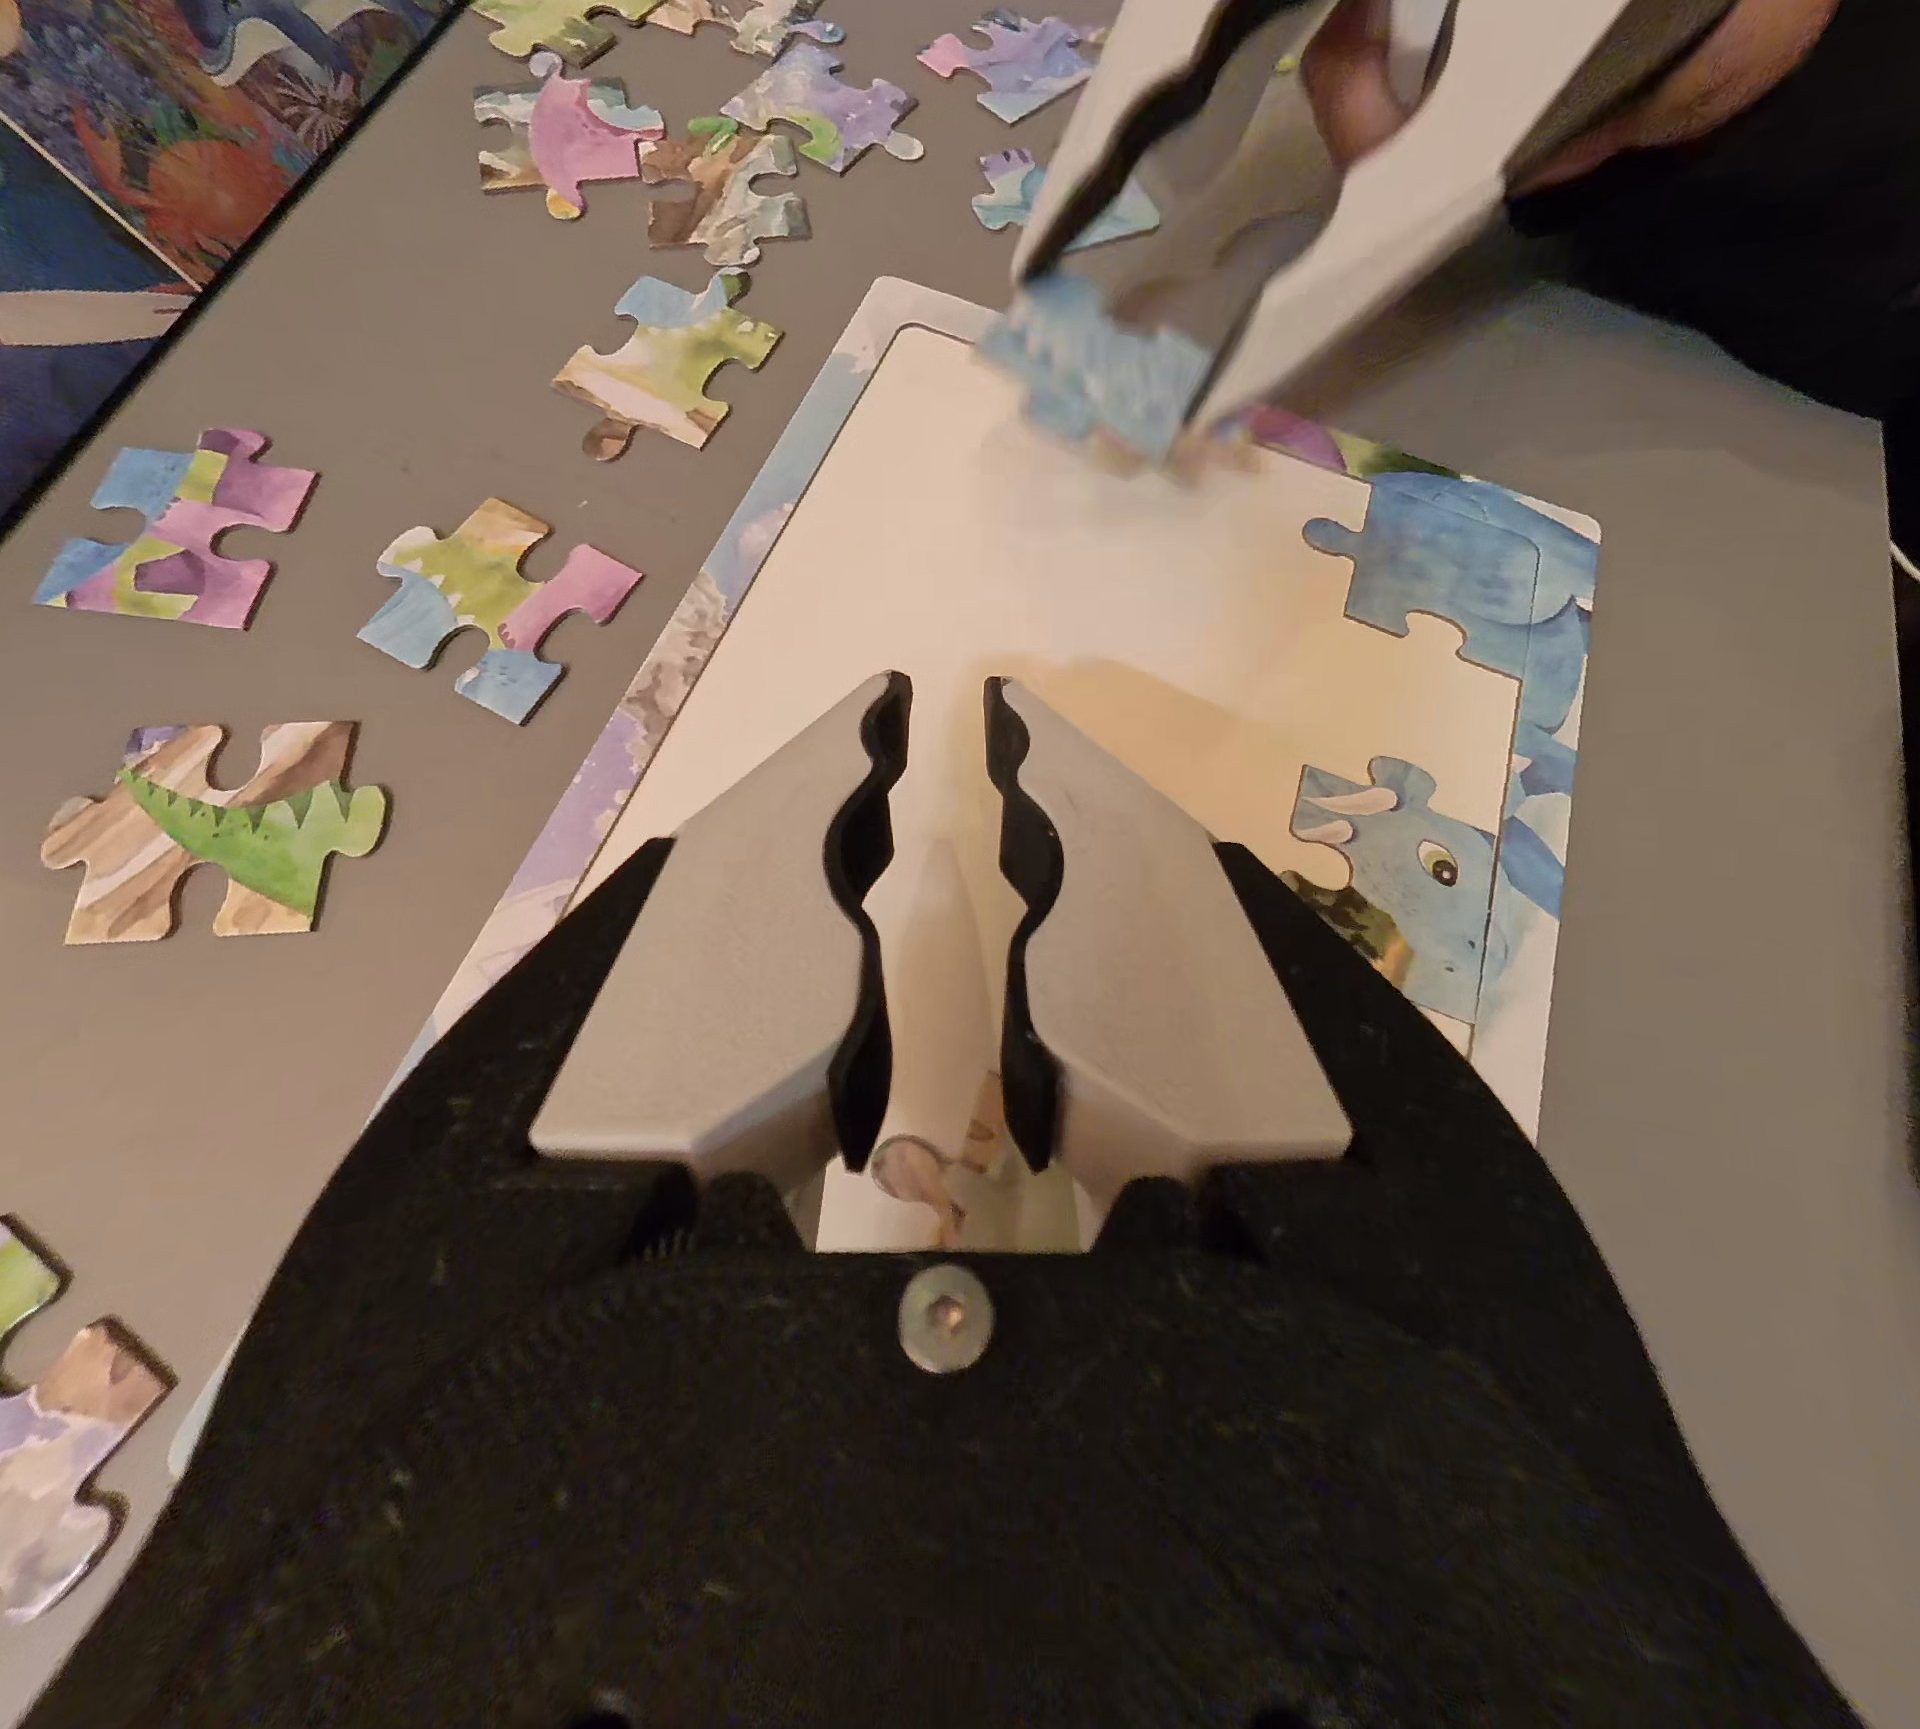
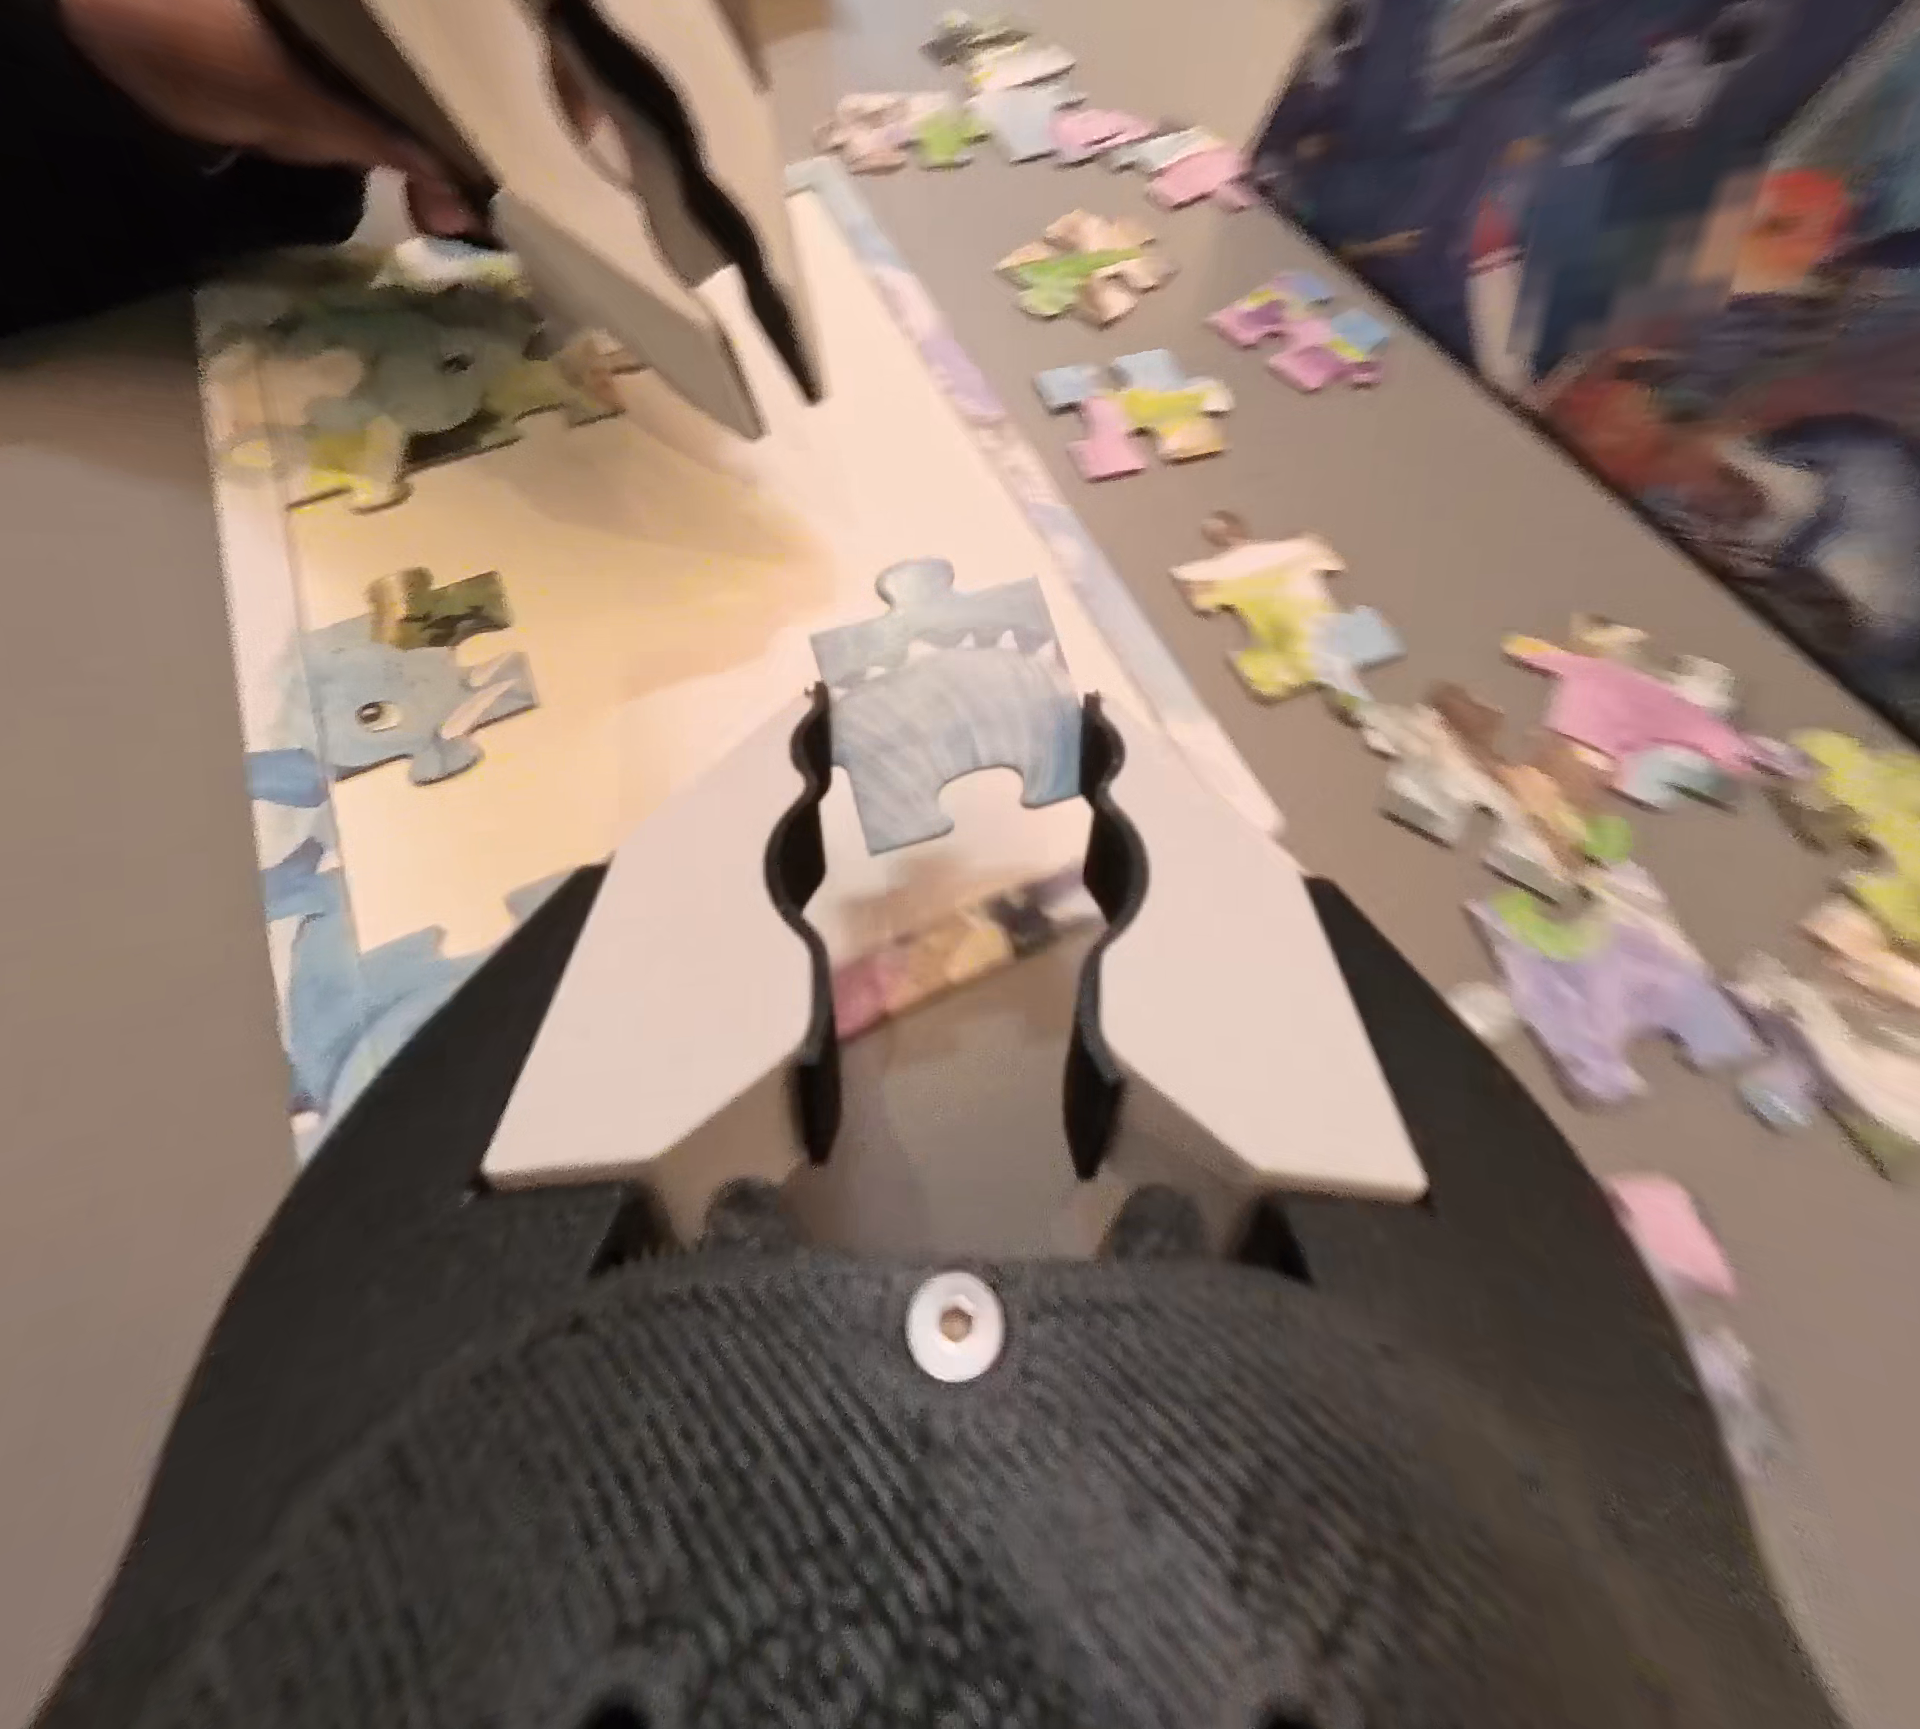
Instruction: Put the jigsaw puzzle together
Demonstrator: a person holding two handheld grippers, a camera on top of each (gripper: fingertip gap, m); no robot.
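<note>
Blue puzzle piece (image 1: 1101, 375) is getting pinched by the right gripper (image 1: 1112, 349) over the white tray (image 1: 935, 536), while the left gripper (image 1: 948, 687) is hovering nearly closed, holding nothing. Right wrist view: same piece (image 2: 951, 718) is sitting between the right gripper's fingertips (image 2: 1096, 718), loose pieces (image 2: 1132, 412) lying beside the tray.

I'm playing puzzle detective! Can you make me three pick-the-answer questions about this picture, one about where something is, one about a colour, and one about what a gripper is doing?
1. Where do the loose pieces lie?
A. on the grey table beside the puzzle tray
B. stacked inside the tray
C. on the floor

2. What colour is the piece between the right gripper's fingers?
A. red
B. blue
C. black

3. What is the left gripper doing?
A. squeezing a green piece
B. holding the box
C. hovering empty over the tray

Answers:
1. A, they are scattered on the table.
2. B, it is painted blue.
3. C, nothing sits between its fingers.
</note>
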